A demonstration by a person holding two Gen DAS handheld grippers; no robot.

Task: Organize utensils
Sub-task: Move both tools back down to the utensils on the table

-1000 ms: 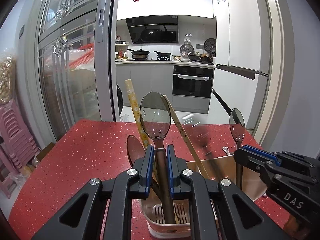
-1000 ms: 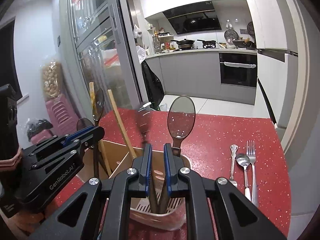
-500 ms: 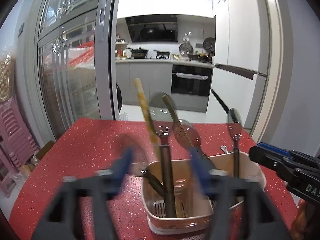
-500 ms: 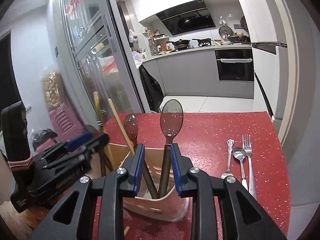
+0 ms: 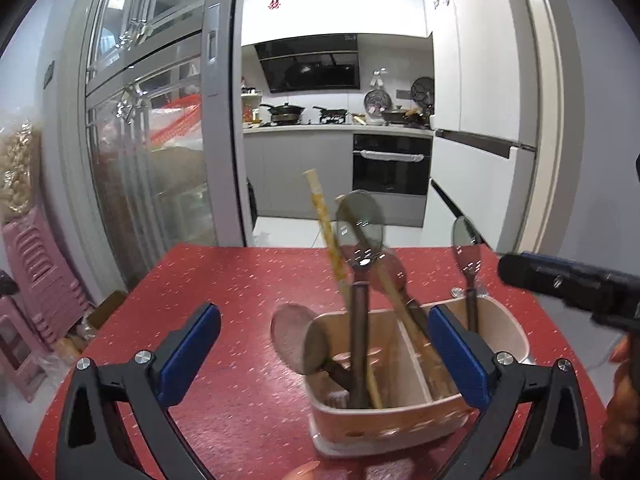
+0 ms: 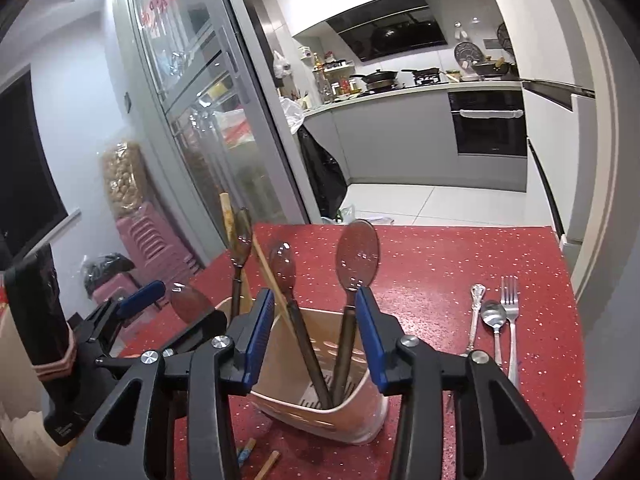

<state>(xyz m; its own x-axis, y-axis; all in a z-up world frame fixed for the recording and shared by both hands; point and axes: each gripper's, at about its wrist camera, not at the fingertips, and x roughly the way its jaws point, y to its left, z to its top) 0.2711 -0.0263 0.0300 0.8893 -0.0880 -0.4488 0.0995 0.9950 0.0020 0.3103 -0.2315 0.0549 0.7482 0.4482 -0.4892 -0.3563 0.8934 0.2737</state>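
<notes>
A beige utensil caddy (image 5: pixel 404 420) stands on the red table (image 5: pixel 224 320) with several brown translucent spoons (image 5: pixel 360 228) and wooden chopsticks (image 5: pixel 324 224) upright in it. My left gripper (image 5: pixel 324 356) is wide open just in front of the caddy, holding nothing. The caddy also shows in the right wrist view (image 6: pixel 340 420). My right gripper (image 6: pixel 316 340) is open, its blue pads either side of two spoons (image 6: pixel 356 256) in the caddy without touching them. The left gripper shows at the left of the right wrist view (image 6: pixel 140 304).
A metal fork (image 6: pixel 510 312), a metal spoon (image 6: pixel 494 320) and an ornate metal handle (image 6: pixel 476 312) lie on the table right of the caddy. Loose chopstick ends (image 6: pixel 260 456) lie near the front edge. Pink stools (image 5: pixel 28 284) stand left of the table.
My left gripper has let go of the spoon it held and opened wide; that spoon now stands in the caddy. My right gripper has also opened and drawn back a little.
</notes>
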